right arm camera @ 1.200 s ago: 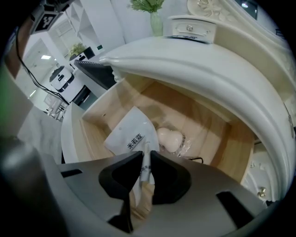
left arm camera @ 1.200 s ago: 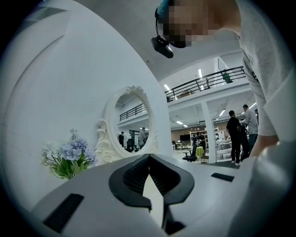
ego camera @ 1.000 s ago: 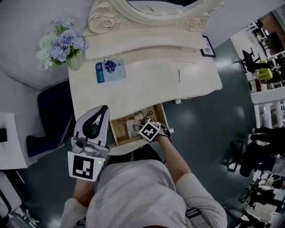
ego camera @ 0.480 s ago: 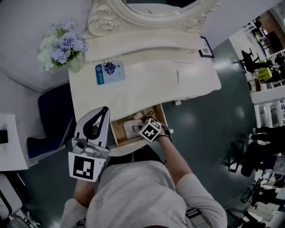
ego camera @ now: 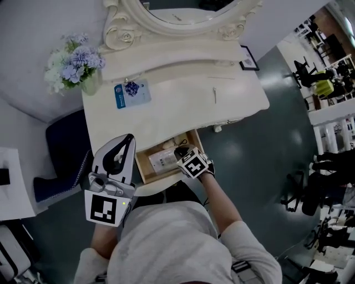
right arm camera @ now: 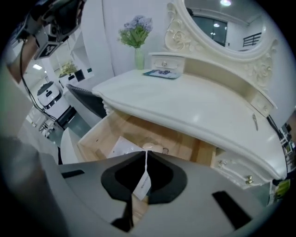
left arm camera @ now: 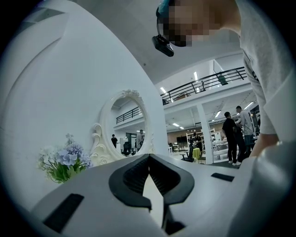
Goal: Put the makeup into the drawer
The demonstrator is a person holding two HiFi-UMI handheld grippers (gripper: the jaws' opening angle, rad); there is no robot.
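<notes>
The wooden drawer [ego camera: 143,171] under the cream dressing table [ego camera: 183,111] stands pulled out. A white packet [ego camera: 162,160] lies flat in it, with a round cream item [right arm camera: 155,148] beside it. My right gripper [ego camera: 182,152] hangs over the drawer's right half, tilted steeply down, clear of the contents. Its jaws [right arm camera: 146,153] are shut with their tips touching and nothing gripped; a bit of white labelled packaging shows through the hollow behind them. My left gripper [ego camera: 131,136] is held level at the table's front left edge, shut and empty [left arm camera: 149,156].
On the tabletop lie a blue card [ego camera: 132,92] and a thin pen-like item [ego camera: 214,93]. A vase of flowers [ego camera: 75,58] stands at the back left, and an oval mirror [ego camera: 183,11] stands behind. A dark blue chair [ego camera: 64,147] sits left of the table.
My right gripper has lifted and drawn back toward the drawer's right front. More of the white packet is uncovered. The left gripper has stayed put.
</notes>
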